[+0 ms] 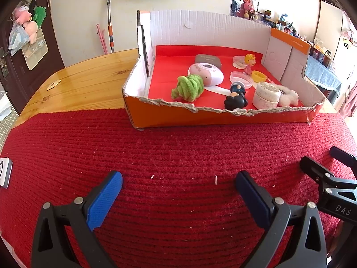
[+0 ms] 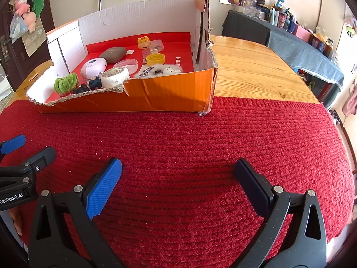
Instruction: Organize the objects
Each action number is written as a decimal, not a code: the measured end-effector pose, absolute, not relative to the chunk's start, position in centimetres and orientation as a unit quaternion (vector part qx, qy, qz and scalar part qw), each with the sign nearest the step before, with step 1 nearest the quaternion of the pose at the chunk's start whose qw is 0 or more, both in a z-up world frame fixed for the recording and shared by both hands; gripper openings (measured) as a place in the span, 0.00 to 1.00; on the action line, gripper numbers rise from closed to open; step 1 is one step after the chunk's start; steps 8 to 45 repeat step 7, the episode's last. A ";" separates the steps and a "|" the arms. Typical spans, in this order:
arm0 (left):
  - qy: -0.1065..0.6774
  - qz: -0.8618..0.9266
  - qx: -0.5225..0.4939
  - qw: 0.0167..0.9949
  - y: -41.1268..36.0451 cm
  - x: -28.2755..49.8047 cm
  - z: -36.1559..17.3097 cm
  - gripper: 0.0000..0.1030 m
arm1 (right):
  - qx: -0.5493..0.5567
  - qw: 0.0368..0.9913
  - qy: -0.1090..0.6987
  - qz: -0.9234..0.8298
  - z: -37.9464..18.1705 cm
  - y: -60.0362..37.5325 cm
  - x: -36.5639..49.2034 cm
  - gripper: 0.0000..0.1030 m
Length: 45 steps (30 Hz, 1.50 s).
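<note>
both grippers, left gripper (image 1: 178, 183) and right gripper (image 2: 178, 174), jaws apart and empty over mat (image 1: 178, 147); box (image 1: 218, 117) at 12 o'clock, its torn low front edge could snag a jaw.

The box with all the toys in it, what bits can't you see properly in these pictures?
- Dark figurine: right wrist view, its lower half is behind the box's torn front wall.
- Grey case: left wrist view, the pink device covers its front; its lettering is too small to read.
- Flat white thing: left wrist view, cut off by the left edge.
</note>
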<state>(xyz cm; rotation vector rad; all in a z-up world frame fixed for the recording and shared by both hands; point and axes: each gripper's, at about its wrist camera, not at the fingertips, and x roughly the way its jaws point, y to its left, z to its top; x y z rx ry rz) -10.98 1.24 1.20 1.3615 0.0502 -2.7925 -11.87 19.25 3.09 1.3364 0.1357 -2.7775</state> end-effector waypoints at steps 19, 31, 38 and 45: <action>0.017 -0.900 0.435 0.019 1.3 -11.0 1.2 1.00 | 0.433 0.028 0.044 -0.900 3.1 19.2 -11.8 1.00; 0.017 -0.900 0.435 0.019 1.3 -11.0 1.2 1.00 | 0.433 0.028 0.044 -0.900 3.1 19.2 -11.8 1.00; 0.017 -0.900 0.435 0.019 1.3 -11.0 1.2 1.00 | 0.433 0.028 0.044 -0.900 3.1 19.2 -11.8 1.00; 0.017 -0.900 0.435 0.019 1.3 -11.0 1.2 1.00 | 0.433 0.028 0.044 -0.900 3.1 19.2 -11.8 1.00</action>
